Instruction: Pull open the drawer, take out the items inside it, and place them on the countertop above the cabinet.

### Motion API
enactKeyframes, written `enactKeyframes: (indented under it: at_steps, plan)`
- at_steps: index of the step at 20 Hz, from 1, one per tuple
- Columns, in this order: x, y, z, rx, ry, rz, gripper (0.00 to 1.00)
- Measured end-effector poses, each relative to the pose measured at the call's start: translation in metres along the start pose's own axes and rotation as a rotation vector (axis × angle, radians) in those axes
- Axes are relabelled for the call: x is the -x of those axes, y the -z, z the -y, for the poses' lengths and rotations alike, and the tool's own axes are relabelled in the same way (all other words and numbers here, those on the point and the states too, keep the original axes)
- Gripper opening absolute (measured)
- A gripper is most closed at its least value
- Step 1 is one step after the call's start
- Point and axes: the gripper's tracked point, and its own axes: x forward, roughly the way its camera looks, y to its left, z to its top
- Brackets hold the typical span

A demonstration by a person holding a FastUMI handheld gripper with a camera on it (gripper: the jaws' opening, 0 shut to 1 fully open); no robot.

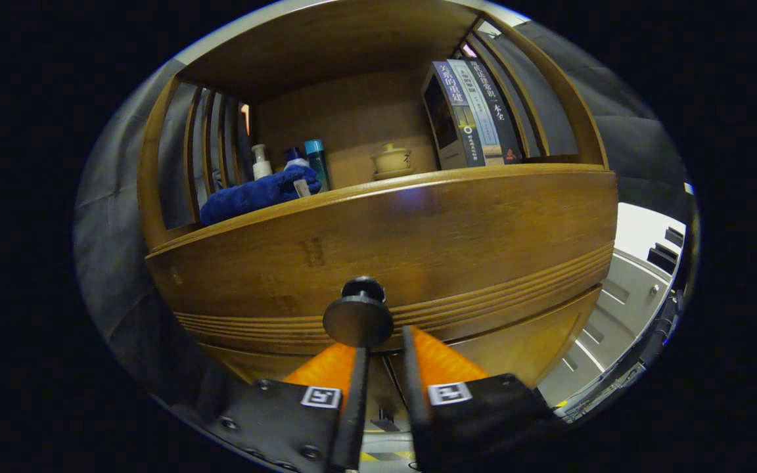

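On the tabletop (378,192) above the drawer (418,249) I see, left to right, a towel (257,195), bottles (316,161), a lidded cup (391,159) and books (474,115). My jaws (382,345) stand narrow, just below the knob (358,320), their tips at its lower rim, not yet clamped on it. The drawer looks closed, its contents hidden. If I pull from here, I expect the tips to slip off under the knob.

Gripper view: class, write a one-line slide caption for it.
Gripper fingers nearly closed just below the dark drawer knob, with a blue towel on the countertop above.
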Motion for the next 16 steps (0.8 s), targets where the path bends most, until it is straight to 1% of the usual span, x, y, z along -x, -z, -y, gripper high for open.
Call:
enactKeyframes:
  at_steps: [5,7,8,12,14,16]
  plan:
    - [0.012,-0.017,-0.007,0.024,-0.018,0.05,0.66]
    - [0.013,-0.023,-0.011,0.016,-0.027,0.056,0.74]
    - [0.013,-0.028,-0.013,0.01,-0.034,0.069,0.81]
    - [0.013,-0.033,-0.021,0.032,-0.05,0.082,0.8]
    - [0.009,-0.037,-0.011,0.061,0.001,0.103,0.67]
    - [0.005,-0.035,-0.012,0.031,-0.014,0.09,0.53]
